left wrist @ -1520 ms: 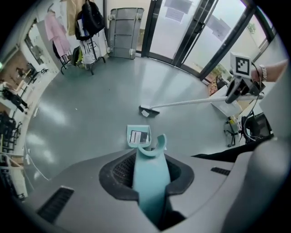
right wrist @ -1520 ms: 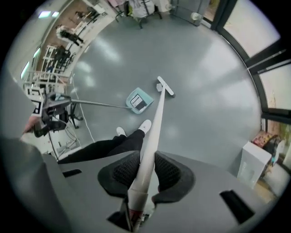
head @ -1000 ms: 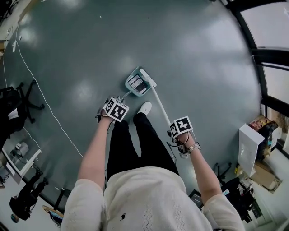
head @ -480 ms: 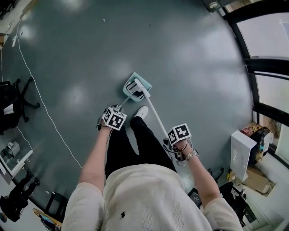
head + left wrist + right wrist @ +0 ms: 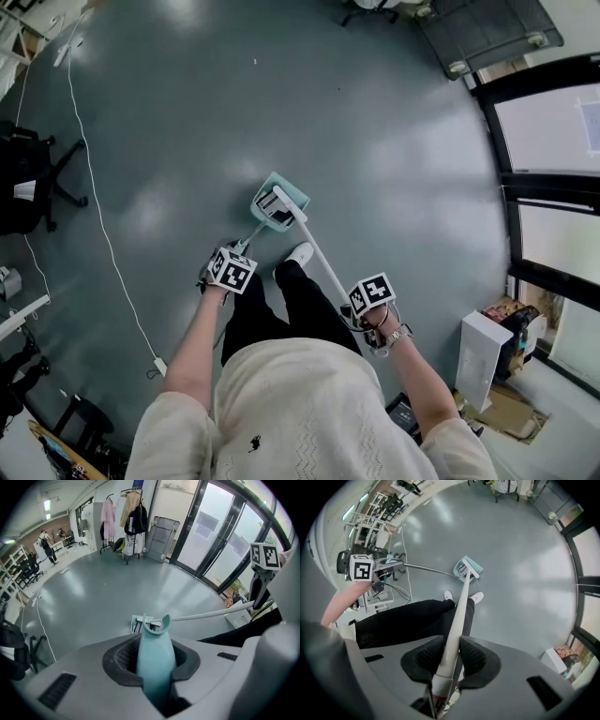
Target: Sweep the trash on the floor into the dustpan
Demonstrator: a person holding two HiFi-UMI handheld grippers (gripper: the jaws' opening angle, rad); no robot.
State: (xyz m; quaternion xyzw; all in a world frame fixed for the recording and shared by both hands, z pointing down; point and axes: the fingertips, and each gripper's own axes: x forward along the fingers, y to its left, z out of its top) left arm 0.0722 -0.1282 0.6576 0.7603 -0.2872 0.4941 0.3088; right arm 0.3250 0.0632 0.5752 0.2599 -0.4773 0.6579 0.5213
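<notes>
Teal plastic dustpan [image 5: 292, 189] handle clamped in left gripper [image 5: 154, 660], slim white broom [image 5: 317, 251] pole pinched by right gripper [image 5: 450, 656], perhaps paper [image 5: 272, 204] inside the pan, black chair [image 5: 28, 178] stood well left.

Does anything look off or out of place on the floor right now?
Nothing around the dustpan stands out; the broom head sits at its mouth. The only oddity is a loose white cable trailing across the open floor at the left.

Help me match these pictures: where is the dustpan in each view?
Head view: dustpan at centre, ahead of the white shoe.
Left gripper view: its handle bottom centre, clamped in the jaws; pan beyond.
Right gripper view: upper centre, at the broom's far end.
Shared landmark: the broom's white stick, reaching the dustpan everywhere.
</notes>
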